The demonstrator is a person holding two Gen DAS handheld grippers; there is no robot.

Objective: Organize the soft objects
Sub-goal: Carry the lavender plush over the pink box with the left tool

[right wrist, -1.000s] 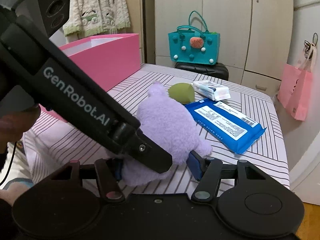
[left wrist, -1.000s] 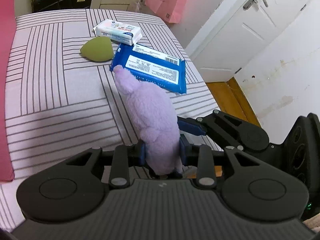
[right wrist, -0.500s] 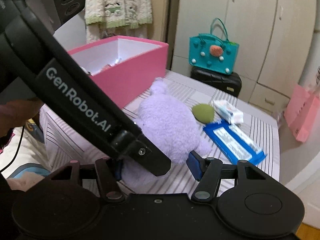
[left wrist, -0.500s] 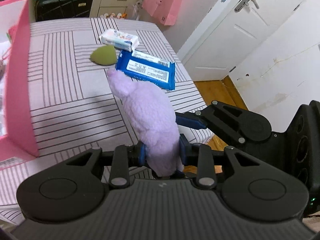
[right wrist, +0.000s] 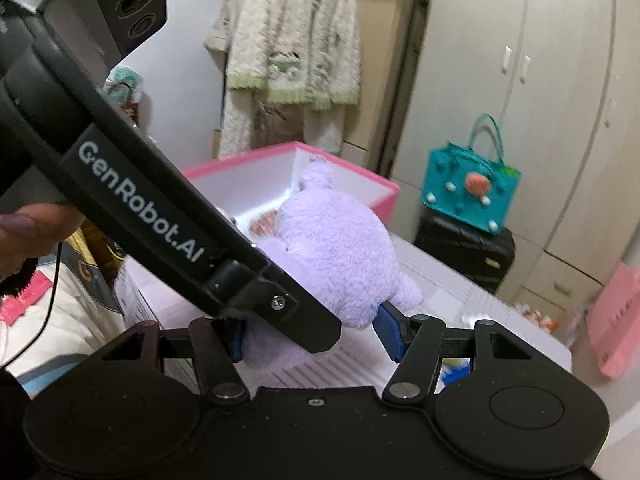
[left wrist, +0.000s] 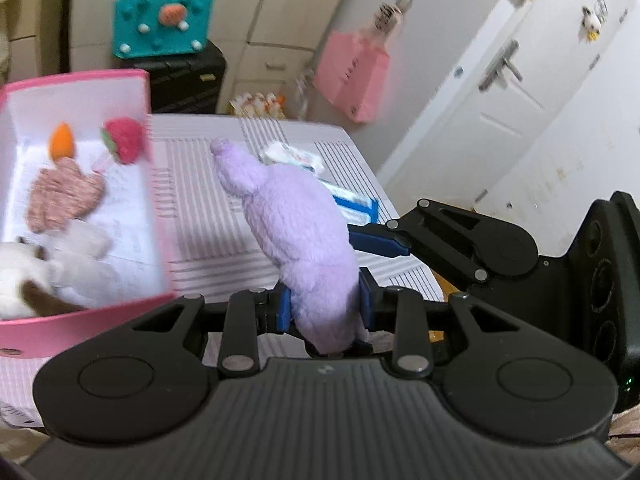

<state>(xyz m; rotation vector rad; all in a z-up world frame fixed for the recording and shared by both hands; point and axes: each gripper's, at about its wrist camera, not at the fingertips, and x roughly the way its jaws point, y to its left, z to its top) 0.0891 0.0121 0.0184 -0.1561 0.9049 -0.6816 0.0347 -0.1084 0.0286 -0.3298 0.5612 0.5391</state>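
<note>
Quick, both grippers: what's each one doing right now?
Left gripper: shut on the purple plush toy.
Right gripper: shut on the same purple plush toy.

Left claw (left wrist: 323, 308): matte black housing, ribbed top, two round caps, silver pivot pins, blue finger pads. Right claw (right wrist: 314, 336): same black build with blue pads. The left unit's arm, seen from the right wrist, carries white "GenRobot.AI" lettering, one silver screw, a thin black cable.
</note>
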